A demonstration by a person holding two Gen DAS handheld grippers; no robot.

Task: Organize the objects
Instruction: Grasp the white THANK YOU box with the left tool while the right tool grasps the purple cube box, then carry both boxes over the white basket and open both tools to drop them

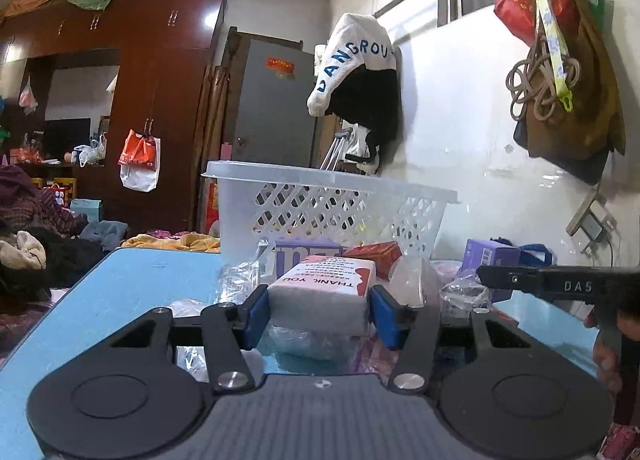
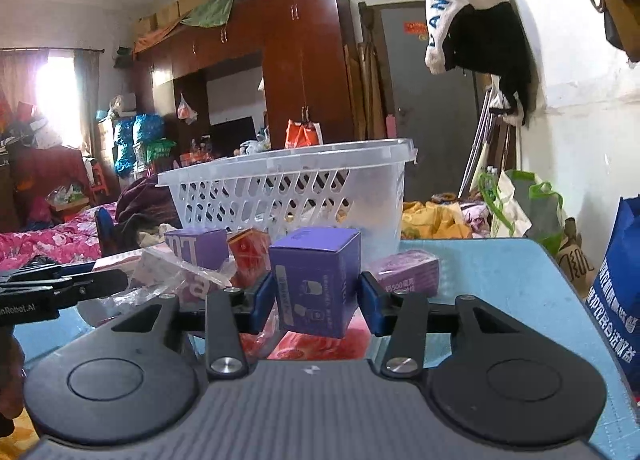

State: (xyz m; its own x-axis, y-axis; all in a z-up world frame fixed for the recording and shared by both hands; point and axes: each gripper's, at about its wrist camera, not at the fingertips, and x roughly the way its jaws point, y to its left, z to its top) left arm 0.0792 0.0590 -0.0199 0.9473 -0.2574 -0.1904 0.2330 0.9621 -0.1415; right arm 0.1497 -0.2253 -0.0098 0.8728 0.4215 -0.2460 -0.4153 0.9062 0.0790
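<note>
My left gripper (image 1: 318,314) is shut on a white "THANK YOU" packet (image 1: 322,292), held just above the blue table (image 1: 120,292). My right gripper (image 2: 318,302) is shut on a purple box (image 2: 316,280), tilted and lifted off the table (image 2: 500,284). A white slotted basket (image 1: 332,211) stands at the table's far side; it also shows in the right wrist view (image 2: 288,187). The right gripper's arm shows at the right of the left wrist view (image 1: 560,284).
Loose items lie between the grippers and the basket: another purple box (image 2: 196,248), a red box (image 2: 250,256), a purple packet (image 2: 408,272), clear plastic wrappers (image 1: 240,280). A blue bag (image 2: 618,292) stands at the right edge. A white wall is on the right.
</note>
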